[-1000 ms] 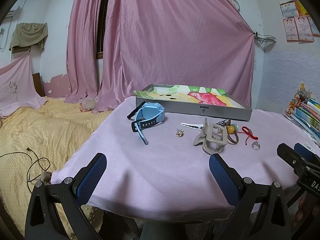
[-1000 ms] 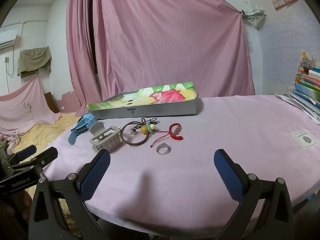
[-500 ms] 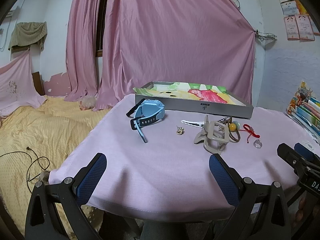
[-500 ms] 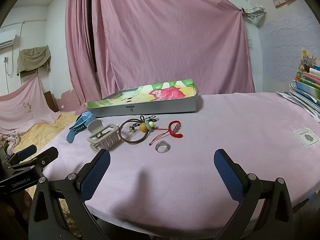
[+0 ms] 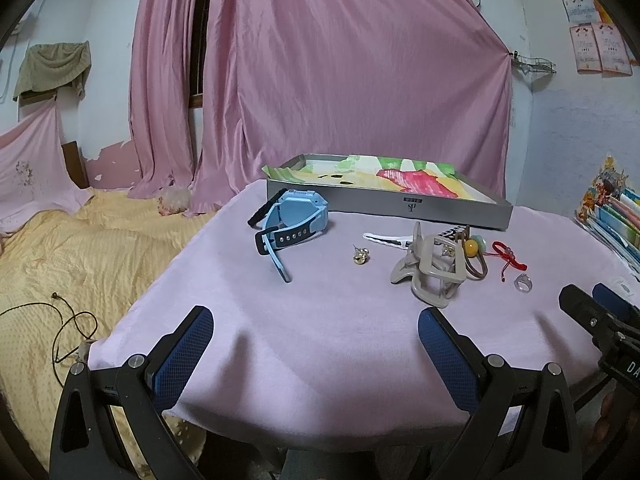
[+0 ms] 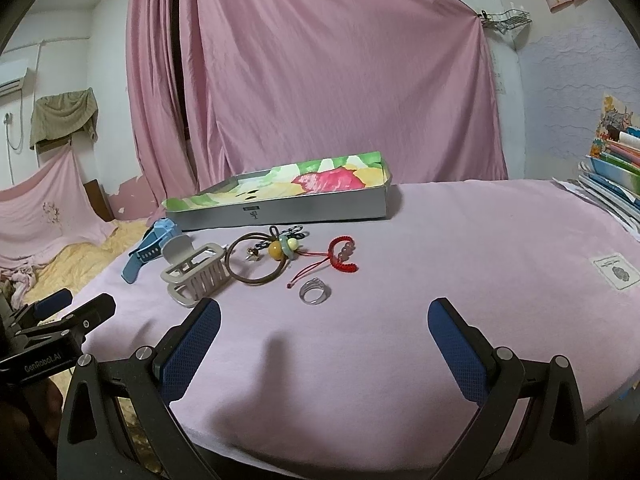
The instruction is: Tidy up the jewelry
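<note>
Pink table (image 6: 460, 240): jewelry clustered left of centre before tray (image 6: 280, 212); foreground bare; both grippers (image 5: 316, 344) (image 6: 324, 340) agape, empty.

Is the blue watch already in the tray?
No, the blue watch lies on the pink cloth in front of the tray, outside its wall.

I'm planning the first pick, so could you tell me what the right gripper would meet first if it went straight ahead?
Probably the clear ring, which lies nearest, just ahead of the open right gripper and close to its centre line; depth is uncertain.
</note>
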The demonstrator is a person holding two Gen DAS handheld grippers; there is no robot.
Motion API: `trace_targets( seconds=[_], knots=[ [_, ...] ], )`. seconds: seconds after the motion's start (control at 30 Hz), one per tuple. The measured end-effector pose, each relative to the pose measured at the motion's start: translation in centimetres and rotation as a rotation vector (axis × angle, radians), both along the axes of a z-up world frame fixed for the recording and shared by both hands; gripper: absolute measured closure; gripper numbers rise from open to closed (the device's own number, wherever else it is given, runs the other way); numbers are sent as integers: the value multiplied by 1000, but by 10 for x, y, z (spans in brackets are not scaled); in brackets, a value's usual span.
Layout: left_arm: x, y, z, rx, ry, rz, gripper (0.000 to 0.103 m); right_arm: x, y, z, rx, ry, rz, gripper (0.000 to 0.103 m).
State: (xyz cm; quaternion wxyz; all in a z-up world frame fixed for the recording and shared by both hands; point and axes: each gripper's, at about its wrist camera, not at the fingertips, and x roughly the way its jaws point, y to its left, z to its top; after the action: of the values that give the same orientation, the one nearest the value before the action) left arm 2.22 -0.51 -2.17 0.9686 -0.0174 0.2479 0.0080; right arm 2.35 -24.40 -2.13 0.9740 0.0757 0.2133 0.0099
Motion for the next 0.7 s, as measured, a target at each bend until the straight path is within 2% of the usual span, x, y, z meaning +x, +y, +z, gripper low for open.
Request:
trace_targets(
  seconds=[0.3, 0.7],
  knots=[
    [27, -8, 6, 5, 17, -128, 0, 9, -10, 20, -111, -66, 9, 1],
    [61, -31, 4, -40, 114, -256, 0, 51, -17, 11, -108, 126, 52, 4]
  ],
)
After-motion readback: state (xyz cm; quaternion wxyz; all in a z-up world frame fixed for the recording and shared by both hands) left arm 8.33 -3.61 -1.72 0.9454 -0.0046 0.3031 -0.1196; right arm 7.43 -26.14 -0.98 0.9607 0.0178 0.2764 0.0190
